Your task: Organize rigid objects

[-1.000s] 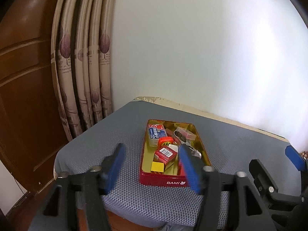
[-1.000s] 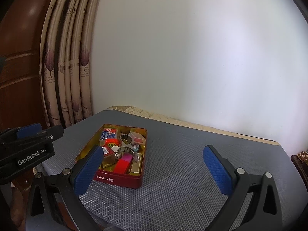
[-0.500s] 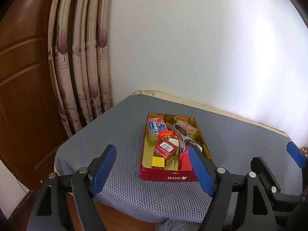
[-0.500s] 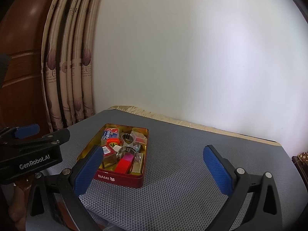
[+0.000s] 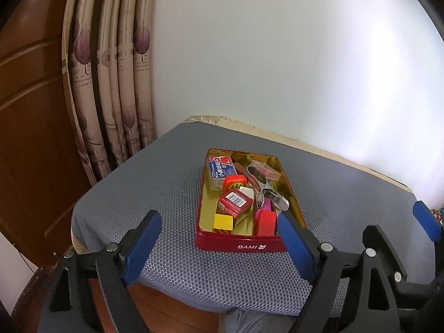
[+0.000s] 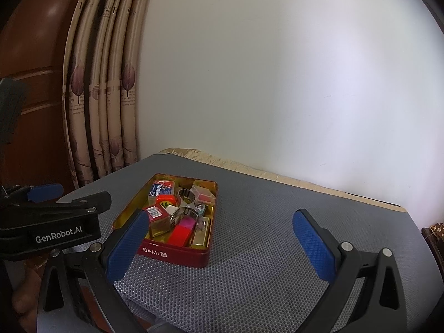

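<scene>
While the red tin (image 5: 241,245) full of small things sits on the grey-matted bench (image 5: 172,177) just ahead of the left gripper (image 5: 219,245), that gripper's jaws have just been opening, nothing between them; the right gripper (image 6: 219,245) gapes empty beside it.

The left tongs (image 5: 219,245) have just been opening: their blue-padded fingers (image 5: 143,245), a second ago close together in front of the red rectangular tin (image 5: 240,245) of small objects, now stand wide apart with nothing between them. In the left wrist view the tin sits higher and clearer between the fingers. In the right wrist view the left tongs' black body (image 6: 52,229) reaches further in from the left edge.
</scene>
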`<state>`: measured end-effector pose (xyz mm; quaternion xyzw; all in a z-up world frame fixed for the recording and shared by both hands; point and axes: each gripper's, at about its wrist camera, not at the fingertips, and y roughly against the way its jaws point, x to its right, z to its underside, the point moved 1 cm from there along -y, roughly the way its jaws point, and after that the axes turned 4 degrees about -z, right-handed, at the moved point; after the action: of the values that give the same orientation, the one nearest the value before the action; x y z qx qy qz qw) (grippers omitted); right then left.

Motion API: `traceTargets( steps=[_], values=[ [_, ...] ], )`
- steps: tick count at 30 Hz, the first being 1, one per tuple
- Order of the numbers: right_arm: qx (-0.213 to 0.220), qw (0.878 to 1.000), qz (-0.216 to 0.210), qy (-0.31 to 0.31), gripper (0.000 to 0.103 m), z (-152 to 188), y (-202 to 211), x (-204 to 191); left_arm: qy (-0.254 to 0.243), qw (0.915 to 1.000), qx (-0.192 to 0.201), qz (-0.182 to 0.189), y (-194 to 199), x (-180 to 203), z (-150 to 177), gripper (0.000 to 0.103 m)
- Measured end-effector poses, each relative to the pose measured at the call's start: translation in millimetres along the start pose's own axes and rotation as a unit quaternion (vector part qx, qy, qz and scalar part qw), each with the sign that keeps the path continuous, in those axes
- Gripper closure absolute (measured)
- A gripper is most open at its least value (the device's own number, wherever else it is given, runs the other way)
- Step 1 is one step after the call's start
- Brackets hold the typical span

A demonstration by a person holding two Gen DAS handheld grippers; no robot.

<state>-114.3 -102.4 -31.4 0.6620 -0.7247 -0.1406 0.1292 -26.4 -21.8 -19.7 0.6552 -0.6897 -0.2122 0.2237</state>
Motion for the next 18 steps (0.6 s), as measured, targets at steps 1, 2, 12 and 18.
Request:
traceTargets(
  steps=[1, 2, 12, 18],
  values=[
    [0.0, 1.0, -0.001, 0.0, 0.0, 0.0, 0.0, 0.3, -0.001, 1.0, 0.001, 0.0, -0.4, -0.4, 0.5, 0.013],
    [0.001, 1.0, -0.001, 0.0, 0.0, 0.2, 0.1, 0.3, -0.001, 1.0, 0.001, -0.003, -0.6, -0.1, 1.1, 0.012],
    [0.001, 1.0, -0.001, -0.002, 0.0, 0.6, -1.1, 1.3, 0.009, 0.9997, 0.02, -0.014, 0.6, -0.7, 7.7, 0.009],
    [0.002, 1.0, 0.001, -0.002, 0.0, 0.9, -0.2, 0.1, 0.005, 0.999, 0.032, -0.03, 1.6, 0.1, 7.4, 0.009]
  ],
)
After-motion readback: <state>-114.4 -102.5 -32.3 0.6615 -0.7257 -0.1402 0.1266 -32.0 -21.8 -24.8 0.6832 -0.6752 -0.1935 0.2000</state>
